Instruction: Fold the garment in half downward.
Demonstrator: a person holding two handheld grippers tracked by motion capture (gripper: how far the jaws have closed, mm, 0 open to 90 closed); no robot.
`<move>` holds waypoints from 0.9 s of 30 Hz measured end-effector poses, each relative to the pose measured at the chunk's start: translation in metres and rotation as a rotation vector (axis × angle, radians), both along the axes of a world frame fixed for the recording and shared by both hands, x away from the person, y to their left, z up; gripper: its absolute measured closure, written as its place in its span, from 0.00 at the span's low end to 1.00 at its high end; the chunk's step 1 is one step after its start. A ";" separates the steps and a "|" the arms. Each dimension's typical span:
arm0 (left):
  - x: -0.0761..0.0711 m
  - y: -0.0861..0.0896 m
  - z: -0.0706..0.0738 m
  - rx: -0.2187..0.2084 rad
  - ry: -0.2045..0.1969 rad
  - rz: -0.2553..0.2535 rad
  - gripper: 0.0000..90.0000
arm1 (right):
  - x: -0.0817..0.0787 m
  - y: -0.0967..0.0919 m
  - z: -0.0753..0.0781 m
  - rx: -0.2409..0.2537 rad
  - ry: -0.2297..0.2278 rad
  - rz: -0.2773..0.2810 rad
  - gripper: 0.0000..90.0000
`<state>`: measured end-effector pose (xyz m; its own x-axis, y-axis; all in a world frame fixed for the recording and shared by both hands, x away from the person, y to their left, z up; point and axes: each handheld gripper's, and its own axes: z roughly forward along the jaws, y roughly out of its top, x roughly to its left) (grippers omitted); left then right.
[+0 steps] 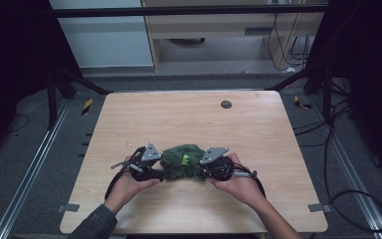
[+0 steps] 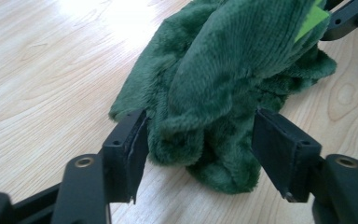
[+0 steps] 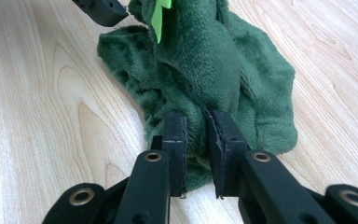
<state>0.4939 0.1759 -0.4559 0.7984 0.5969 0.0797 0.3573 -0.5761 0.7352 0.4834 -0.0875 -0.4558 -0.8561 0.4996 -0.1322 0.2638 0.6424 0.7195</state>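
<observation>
A light wooden table with rounded corners (image 1: 129, 119) stands on a dark floor, framed by black supports, with pale cabinets behind it and a small dark round disc (image 1: 226, 104) near its far edge. At the left, the person's left hand (image 1: 127, 185) holds the left gripper (image 2: 200, 140), whose jaws stand wide apart around the near end of a crumpled dark green plush cloth (image 1: 184, 162); the left jaw pad touches the fabric, and the right pad sits just beside it. The cloth lies bunched on the table in the near central area, between both grippers, with a small bright green tag (image 1: 185, 159) on its upper fold. At the right, the person's right hand (image 1: 238, 184) holds the right gripper (image 3: 196, 135), whose jaws are pressed close together on a fold of the cloth, pinching it. Black cables (image 1: 343, 199) trail across the floor at the right.
</observation>
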 end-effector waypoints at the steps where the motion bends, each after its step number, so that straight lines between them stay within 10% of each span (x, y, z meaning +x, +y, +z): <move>1: 0.001 -0.001 0.000 0.000 -0.001 -0.004 0.40 | 0.000 -0.001 0.000 -0.001 -0.001 0.002 0.85; 11: 0.008 -0.009 -0.001 0.004 0.015 -0.033 0.45 | -0.001 -0.004 0.000 0.002 0.002 0.001 0.82; 27: 0.010 -0.014 0.005 0.003 0.010 -0.014 0.74 | 0.008 0.004 0.000 -0.007 0.021 -0.027 0.49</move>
